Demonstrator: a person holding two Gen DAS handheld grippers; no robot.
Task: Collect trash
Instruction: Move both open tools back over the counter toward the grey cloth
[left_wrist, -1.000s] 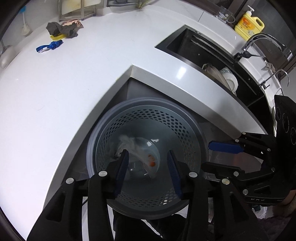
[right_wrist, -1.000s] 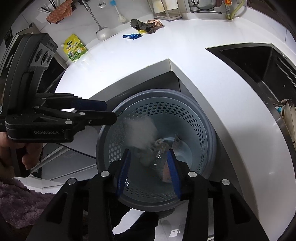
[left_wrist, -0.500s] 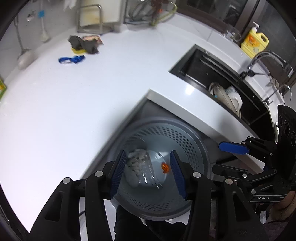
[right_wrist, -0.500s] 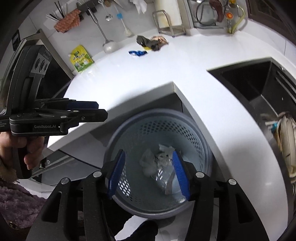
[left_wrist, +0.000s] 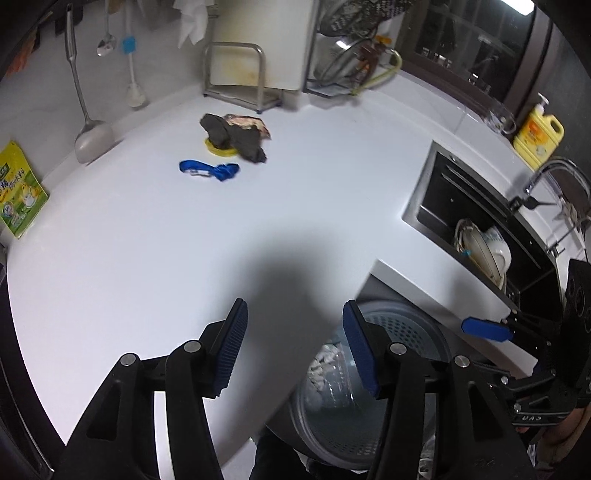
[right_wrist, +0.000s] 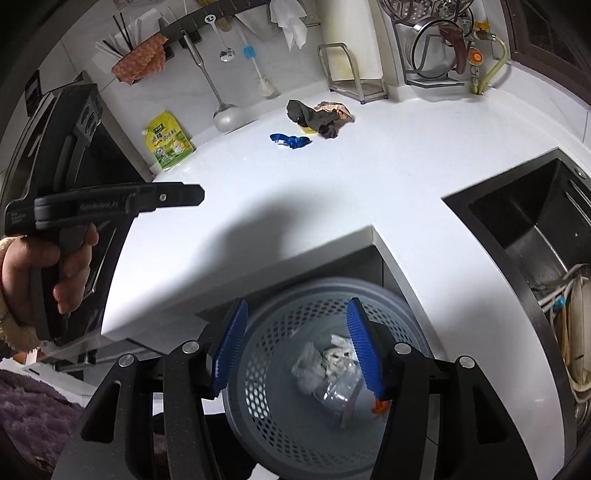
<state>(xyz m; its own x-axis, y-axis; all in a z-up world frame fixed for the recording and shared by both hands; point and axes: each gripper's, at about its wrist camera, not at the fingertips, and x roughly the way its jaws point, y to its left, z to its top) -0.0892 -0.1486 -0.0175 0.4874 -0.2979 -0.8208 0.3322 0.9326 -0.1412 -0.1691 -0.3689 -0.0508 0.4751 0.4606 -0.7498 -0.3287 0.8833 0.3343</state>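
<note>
Newly raised tongs (left_wrist: 293, 347), bin (left_wrist: 417, 328) half-hidden.

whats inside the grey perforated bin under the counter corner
The grey perforated plastic bin holds crumpled white paper, a crushed clear plastic container and a small orange bit. Anything beneath that pile is covered, and the right gripper's finger hides part of it.

Bare counter (left_wrist: 258, 221) leads to blue wrapper (left_wrist: 208, 170).
</note>
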